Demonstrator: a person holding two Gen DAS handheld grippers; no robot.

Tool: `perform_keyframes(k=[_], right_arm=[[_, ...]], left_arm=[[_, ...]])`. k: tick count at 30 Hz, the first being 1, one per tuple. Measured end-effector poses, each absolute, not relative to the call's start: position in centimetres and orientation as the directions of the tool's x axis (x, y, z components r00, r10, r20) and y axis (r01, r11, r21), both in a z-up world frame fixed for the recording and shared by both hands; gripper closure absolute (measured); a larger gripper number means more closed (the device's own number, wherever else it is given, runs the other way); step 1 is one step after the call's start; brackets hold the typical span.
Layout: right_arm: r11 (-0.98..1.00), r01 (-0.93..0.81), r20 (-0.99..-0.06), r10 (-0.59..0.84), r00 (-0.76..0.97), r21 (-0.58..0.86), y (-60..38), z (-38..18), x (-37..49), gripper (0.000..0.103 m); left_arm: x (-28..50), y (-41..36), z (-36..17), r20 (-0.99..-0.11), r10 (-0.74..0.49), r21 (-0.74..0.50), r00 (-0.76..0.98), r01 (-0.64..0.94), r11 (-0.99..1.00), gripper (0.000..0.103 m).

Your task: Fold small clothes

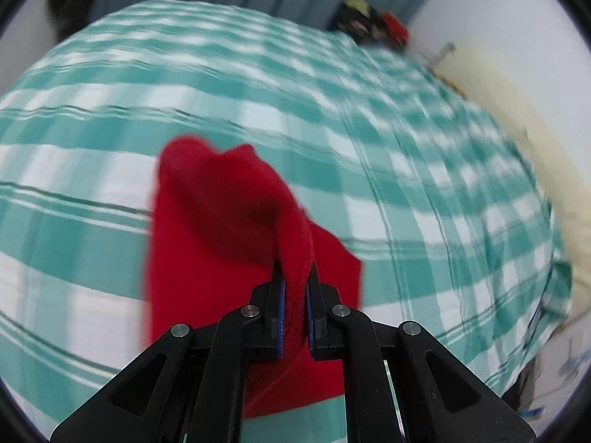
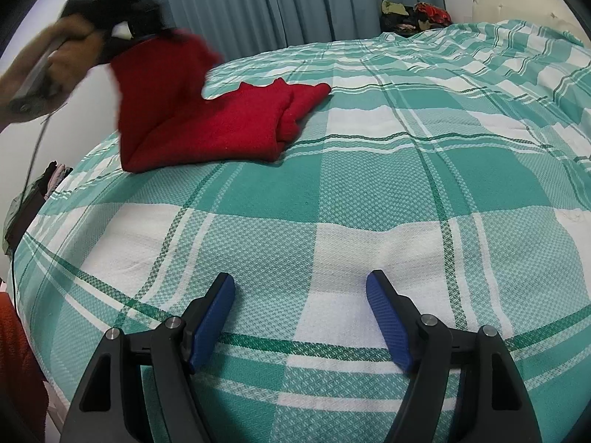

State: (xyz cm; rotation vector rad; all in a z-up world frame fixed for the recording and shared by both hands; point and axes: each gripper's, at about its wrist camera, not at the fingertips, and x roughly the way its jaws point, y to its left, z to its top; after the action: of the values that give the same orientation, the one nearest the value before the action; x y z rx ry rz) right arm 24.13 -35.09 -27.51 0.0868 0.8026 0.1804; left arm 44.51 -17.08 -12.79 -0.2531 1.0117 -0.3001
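A small red knitted garment (image 1: 229,214) lies partly on a bed with a green and white checked cover (image 1: 406,155). My left gripper (image 1: 294,277) is shut on an edge of it and holds that part up above the bed. In the right wrist view the garment (image 2: 214,125) lies at the far left of the bed, one side lifted by the left gripper (image 2: 144,33), which is blurred by motion. My right gripper (image 2: 301,288) is open and empty, low over the cover (image 2: 369,192) near the front.
Grey-blue curtains (image 2: 277,3) hang behind the bed. A pile of dark and red clothes (image 2: 413,14) lies at the far corner by the white wall. A cream headboard or pillow (image 1: 524,125) edges the bed. More clothes (image 2: 55,177) hang at the left edge.
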Motion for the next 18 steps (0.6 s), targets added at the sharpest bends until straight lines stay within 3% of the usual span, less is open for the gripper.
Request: perform_keyframes(k=[3,6,7,8,9,14,18], right_arm=[[0.981,-0.129,-0.706,0.196,0.681,0.148,-35.1,-27.5,24.1,0.029],[0.980,-0.129,-0.707,0.196,0.679,0.148,-35.1,-27.5,24.1,0.029],[0.980,-0.130,-0.708,0.197,0.678,0.149,-35.1,-27.5,24.1,0.029],[0.980,-0.130,-0.708,0.198,0.678,0.150,-35.1,-27.5,24.1,0.029],[0.980,-0.131,-0.709,0.199,0.677,0.150,-35.1,-27.5,24.2,0.029],[0.977,-0.153,-0.717,0.215,0.663,0.151,-34.9,-27.5,24.5,0.022],[0.976,-0.156,-0.716,0.216,0.664,0.149,-34.8,-27.6,24.5,0.021]], left_arm=[[44.4,-22.4,-17.2,-0.843,-0.293,-0.251,0.451,0.153,0.956,0.094],[44.6,-26.0,-22.3,-0.907,-0.198,-0.142,0.371,0.173,0.975,0.074],[44.0,-26.8,-22.0,-0.896,-0.185,-0.110,0.403,0.202,0.973,0.056],[43.5,-27.3,-21.1,-0.883,-0.213,-0.117,0.419,0.243,0.963,0.030],[42.9,-27.4,-20.0,-0.869,-0.255,-0.143,0.423,0.278,0.950,0.021],[40.1,-20.7,-12.2,-0.747,-0.410,-0.274,0.524,0.320,0.907,0.013],[39.9,-11.5,-10.9,-0.694,-0.302,-0.291,0.653,0.129,0.948,0.015]])
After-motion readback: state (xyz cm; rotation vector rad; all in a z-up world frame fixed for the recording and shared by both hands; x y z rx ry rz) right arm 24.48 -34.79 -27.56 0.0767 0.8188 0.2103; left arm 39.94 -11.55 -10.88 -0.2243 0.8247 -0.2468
